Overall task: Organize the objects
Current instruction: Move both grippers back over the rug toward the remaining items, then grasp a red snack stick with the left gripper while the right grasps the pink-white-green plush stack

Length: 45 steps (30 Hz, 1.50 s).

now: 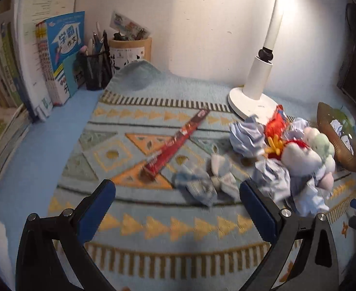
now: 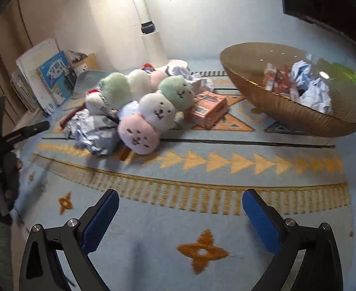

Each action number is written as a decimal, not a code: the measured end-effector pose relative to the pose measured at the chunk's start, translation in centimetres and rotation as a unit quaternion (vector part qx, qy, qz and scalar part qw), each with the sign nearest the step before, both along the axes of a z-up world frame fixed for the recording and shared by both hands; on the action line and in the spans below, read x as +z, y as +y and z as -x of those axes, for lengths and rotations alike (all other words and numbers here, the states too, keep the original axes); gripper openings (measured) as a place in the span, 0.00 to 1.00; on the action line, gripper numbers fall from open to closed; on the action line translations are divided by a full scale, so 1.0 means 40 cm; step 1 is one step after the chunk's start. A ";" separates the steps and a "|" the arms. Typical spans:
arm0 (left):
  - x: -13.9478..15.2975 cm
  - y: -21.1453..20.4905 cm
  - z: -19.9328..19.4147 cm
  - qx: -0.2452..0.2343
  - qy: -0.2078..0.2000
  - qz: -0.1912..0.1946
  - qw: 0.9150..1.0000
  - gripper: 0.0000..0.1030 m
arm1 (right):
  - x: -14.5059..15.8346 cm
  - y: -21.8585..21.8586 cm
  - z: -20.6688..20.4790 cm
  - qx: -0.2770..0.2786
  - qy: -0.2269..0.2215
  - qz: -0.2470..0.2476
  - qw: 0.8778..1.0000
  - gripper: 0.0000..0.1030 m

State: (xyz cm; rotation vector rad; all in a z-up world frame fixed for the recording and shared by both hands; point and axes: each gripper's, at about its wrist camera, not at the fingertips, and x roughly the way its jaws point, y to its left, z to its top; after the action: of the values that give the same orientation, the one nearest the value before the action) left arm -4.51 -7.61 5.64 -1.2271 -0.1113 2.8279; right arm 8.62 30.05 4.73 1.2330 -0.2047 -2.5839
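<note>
My left gripper [image 1: 178,194] is open above the patterned mat, with nothing between its blue pads. Just ahead of it lie a crumpled paper ball [image 1: 202,181] and a long red wrapper [image 1: 178,140]. More paper balls [image 1: 247,135], a red snack pack [image 1: 275,126] and plush toys [image 1: 304,155] are heaped to the right. My right gripper [image 2: 180,208] is open and empty over bare mat. Beyond it sit the pastel plush toys [image 2: 153,111], crumpled paper [image 2: 93,131] and an orange box [image 2: 209,109]. A brown bowl [image 2: 287,111] at the right holds wrappers and paper balls.
A white desk lamp [image 1: 253,97] stands at the back. Books [image 1: 56,55] and a black pen holder [image 1: 95,70] line the left wall, with a cylindrical holder [image 1: 129,51] beside them. A dark monitor edge [image 1: 355,72] is at the right. The left gripper's body [image 2: 5,145] shows at the left edge.
</note>
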 end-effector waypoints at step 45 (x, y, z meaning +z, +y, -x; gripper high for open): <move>-0.074 0.225 -0.194 -0.010 -0.029 -0.080 0.996 0.15 | -0.034 0.042 -0.217 -0.080 -0.019 -0.039 0.996 0.88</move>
State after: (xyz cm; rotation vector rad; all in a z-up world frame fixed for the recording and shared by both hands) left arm 3.25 1.39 2.68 -1.2665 -0.3195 2.7051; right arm 17.31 31.73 3.37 1.3447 -0.2213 -2.7302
